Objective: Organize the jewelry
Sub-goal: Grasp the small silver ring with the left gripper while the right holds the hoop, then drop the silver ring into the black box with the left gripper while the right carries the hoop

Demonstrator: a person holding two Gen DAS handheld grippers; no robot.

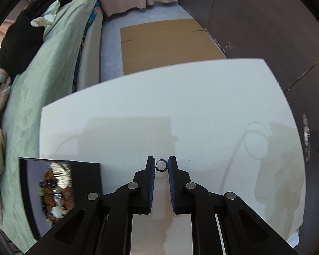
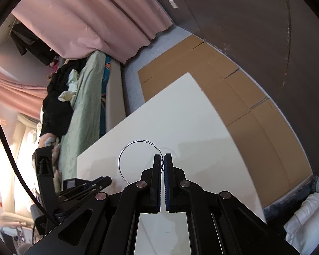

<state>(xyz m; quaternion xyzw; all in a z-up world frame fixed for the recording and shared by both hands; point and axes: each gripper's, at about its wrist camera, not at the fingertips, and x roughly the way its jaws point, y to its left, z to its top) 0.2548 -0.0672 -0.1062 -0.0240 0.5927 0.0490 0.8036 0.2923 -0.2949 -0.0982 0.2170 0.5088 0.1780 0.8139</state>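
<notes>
The small dark metal ring (image 1: 161, 165) sits dead between the left gripper (image 1: 161, 165)'s narrowed pads, lifted above the white tabletop (image 1: 202, 97), while the right gripper (image 2: 162, 160), clamped on a thin wire hoop (image 2: 125, 150), hangs farther off.

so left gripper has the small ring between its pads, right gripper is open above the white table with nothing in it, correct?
Not quite. In the right wrist view the right gripper is shut on a thin wire hoop, held above the white table. The rest holds: in the left wrist view the left gripper has the small ring between its pads.
</notes>
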